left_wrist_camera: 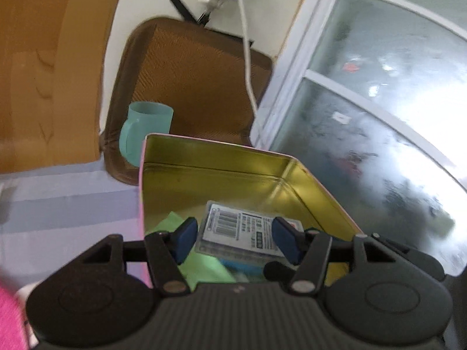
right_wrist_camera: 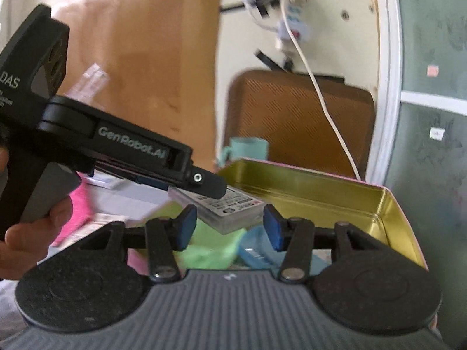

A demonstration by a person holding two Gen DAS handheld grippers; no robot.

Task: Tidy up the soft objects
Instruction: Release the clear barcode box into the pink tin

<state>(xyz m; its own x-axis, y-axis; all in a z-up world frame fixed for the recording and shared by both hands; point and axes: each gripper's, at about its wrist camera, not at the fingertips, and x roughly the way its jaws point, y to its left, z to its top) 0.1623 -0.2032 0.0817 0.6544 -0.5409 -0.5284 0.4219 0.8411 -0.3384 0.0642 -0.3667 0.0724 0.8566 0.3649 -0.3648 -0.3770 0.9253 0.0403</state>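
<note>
My left gripper (left_wrist_camera: 235, 234) is squeezed onto a flat pack in clear wrap with a white barcode label (left_wrist_camera: 242, 227). One blue pad presses on each side of it. I hold it that way so it cannot slip while it hangs in the air. From my other side I can see the pack tilted, with its far end dipping lower.

My right gripper (right_wrist_camera: 229, 229) has its blue pads apart and nothing is pinched between them. It waits next to my left one, ready to help.

Right under both grippers lie the soft things: a light green cloth (right_wrist_camera: 210, 248) and a squishy blue plastic pouch (right_wrist_camera: 256, 250). They sit at the near end of a shiny gold metal tin with a pink outside (left_wrist_camera: 219, 180). I think the pack goes into this tin too, so I hold it over the open part. The far end of the tin is bare, so there is room.

Off to the left of my right gripper, outside the tin, is a bright pink cloth (right_wrist_camera: 77, 207). I guess it needs tidying as well.

Past the tin stands a pale teal plastic cup (left_wrist_camera: 149, 128). Behind the cup leans a brown woven cushion (left_wrist_camera: 198, 73), and a white cord (left_wrist_camera: 248, 58) hangs down in front of it.
</note>
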